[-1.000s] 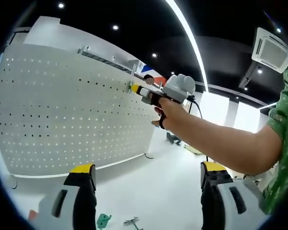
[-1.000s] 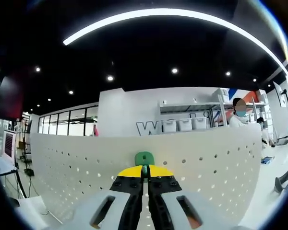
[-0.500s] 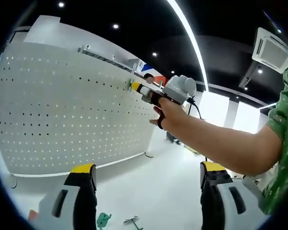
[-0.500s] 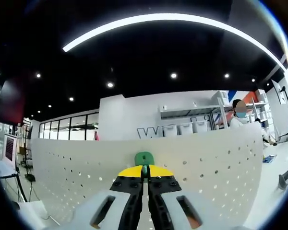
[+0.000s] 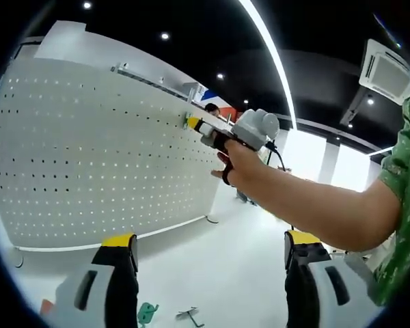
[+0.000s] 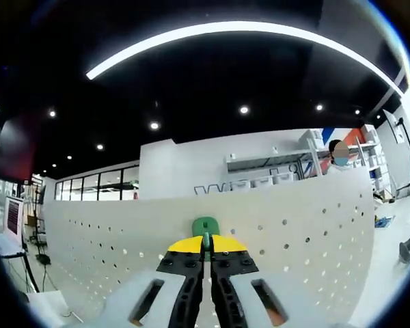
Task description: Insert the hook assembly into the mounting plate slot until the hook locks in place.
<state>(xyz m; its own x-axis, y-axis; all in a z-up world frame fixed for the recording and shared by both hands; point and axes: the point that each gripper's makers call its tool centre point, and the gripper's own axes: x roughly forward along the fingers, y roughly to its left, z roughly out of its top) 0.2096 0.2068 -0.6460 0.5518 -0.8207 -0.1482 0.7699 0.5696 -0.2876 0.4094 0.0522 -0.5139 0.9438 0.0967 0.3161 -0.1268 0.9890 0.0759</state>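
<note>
A large white pegboard (image 5: 102,150) stands upright across the left gripper view. My right gripper (image 5: 192,124), held by a person's hand, has its yellow tips against the board near its top edge. In the right gripper view that gripper (image 6: 205,240) is shut on a small green hook (image 6: 205,226), which touches the pegboard (image 6: 294,246) just below its upper edge. My left gripper (image 5: 208,249) hangs low in front of the board, open, nothing between its yellow-tipped fingers (image 5: 116,242).
A green hook piece (image 5: 147,315) and a small metal part (image 5: 188,317) lie on the white floor below the left gripper. A person (image 6: 338,156) stands behind the board. Shelving with bins (image 6: 273,164) lines the back wall.
The right gripper has shifted slightly up the board with the hook; the board's top edge sits lower in its view. The left gripper is unmoved.
</note>
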